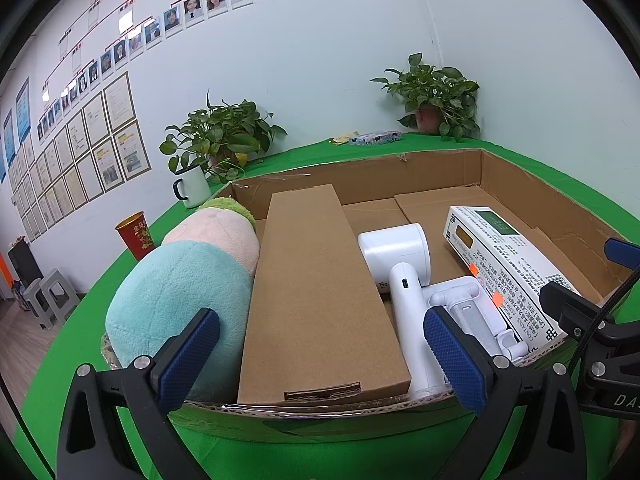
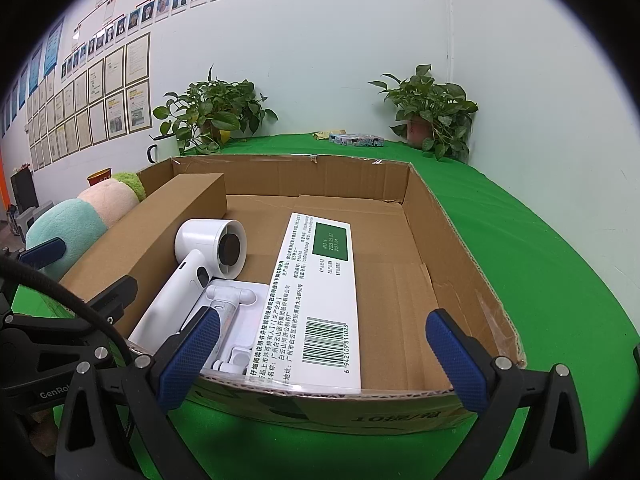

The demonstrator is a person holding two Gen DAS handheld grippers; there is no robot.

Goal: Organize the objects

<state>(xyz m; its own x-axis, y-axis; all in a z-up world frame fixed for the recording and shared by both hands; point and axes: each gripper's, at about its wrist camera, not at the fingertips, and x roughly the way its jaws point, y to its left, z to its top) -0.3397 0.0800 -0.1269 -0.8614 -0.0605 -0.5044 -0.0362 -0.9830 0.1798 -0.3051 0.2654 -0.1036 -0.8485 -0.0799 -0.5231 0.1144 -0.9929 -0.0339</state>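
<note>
An open cardboard tray (image 1: pixel 516 184) (image 2: pixel 460 240) on a green table holds a plush toy (image 1: pixel 180 288) (image 2: pixel 80 216) at its left, a long brown box (image 1: pixel 316 296) (image 2: pixel 160 224), a white handheld device (image 1: pixel 400 264) (image 2: pixel 200 256), a white folding stand (image 1: pixel 472 308) (image 2: pixel 236 312) and a white medicine box (image 1: pixel 508 264) (image 2: pixel 320 304). My left gripper (image 1: pixel 320 356) is open and empty at the tray's near edge, straddling the brown box. My right gripper (image 2: pixel 324 356) is open and empty at the near edge, in front of the medicine box.
Behind the tray stand a white mug (image 1: pixel 192 186) (image 2: pixel 160 152), a red cup (image 1: pixel 134 234) (image 2: pixel 100 176), two potted plants (image 1: pixel 224 136) (image 1: pixel 436 100) and a small patterned box (image 1: pixel 374 137) (image 2: pixel 356 140). Stools (image 1: pixel 48 296) stand on the floor at left.
</note>
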